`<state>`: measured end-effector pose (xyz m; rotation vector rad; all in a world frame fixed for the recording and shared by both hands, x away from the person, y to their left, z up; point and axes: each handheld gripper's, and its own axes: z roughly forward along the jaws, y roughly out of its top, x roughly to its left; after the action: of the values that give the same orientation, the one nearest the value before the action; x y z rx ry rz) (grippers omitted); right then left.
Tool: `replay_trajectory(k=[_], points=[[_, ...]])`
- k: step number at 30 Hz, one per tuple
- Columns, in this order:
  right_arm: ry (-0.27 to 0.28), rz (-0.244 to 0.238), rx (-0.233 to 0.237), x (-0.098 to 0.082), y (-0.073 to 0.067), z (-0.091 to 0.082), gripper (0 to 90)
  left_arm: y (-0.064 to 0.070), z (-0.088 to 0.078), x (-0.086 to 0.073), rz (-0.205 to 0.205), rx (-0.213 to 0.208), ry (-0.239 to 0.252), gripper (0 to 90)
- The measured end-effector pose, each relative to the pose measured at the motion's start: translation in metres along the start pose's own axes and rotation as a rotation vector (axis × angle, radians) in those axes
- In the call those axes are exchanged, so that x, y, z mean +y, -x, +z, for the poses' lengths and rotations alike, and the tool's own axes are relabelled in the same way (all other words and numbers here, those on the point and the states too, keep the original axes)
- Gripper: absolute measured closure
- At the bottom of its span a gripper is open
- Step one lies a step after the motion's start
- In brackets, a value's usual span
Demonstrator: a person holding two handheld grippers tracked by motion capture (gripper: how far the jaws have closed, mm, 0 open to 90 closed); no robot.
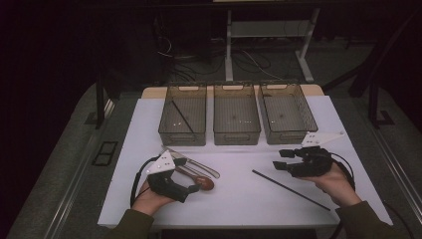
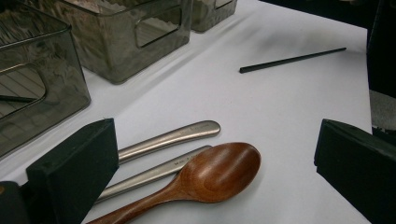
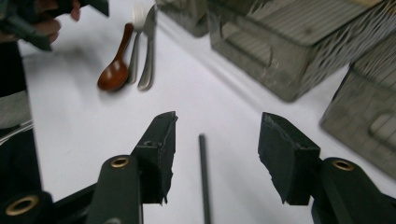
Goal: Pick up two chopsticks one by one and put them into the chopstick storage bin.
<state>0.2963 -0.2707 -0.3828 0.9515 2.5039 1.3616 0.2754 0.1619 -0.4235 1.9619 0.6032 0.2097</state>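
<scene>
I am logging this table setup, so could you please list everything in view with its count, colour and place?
Smoky translucent plastic bins: three, grey, side by side along the far edge of the white sheet.
Thin black chopstick in a bin: one, black, lying slantwise in the left bin.
Thin black chopstick on the sheet: one, black, right of centre, running between the right gripper's open jaws.
Brown wooden spoon: one, reddish brown, near left, bowl between the left gripper's open jaws.
Steel cutlery handles: two, silver, beside the spoon.
White table sheet: one, white, covering the tabletop.
Left gripper: one, black, open, at the spoon.
Right gripper: one, black, open, astride the chopstick.
</scene>
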Motion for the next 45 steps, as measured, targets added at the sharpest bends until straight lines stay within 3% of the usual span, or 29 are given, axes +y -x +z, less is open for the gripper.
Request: replay_trajectory(k=[7,9,14,21,30,45], points=[[-0.007,0.021,0.01,-0.019,-0.002,-0.006,32.2,0.001,0.001,-0.001,0.0,0.001,-0.009,0.0],[-0.01,0.017,0.001,-0.024,-0.004,-0.008,32.6,0.001,0.0,-0.001,0.01,-0.001,-0.015,0.0],[-0.033,0.004,-0.007,-0.037,-0.007,-0.012,47.2,0.001,0.0,-0.001,0.004,0.0,-0.009,0.0],[-0.11,0.005,0.026,-0.057,-0.001,-0.013,64.3,0.0,-0.002,-0.001,0.004,0.005,-0.006,0.0],[-0.194,-0.016,-0.013,-0.078,0.001,-0.016,73.1,0.001,-0.001,-0.001,0.002,0.003,-0.009,0.0],[-0.248,-0.045,-0.041,-0.09,-0.001,-0.015,82.0,0.002,-0.001,-0.001,0.002,0.008,-0.012,0.0]])
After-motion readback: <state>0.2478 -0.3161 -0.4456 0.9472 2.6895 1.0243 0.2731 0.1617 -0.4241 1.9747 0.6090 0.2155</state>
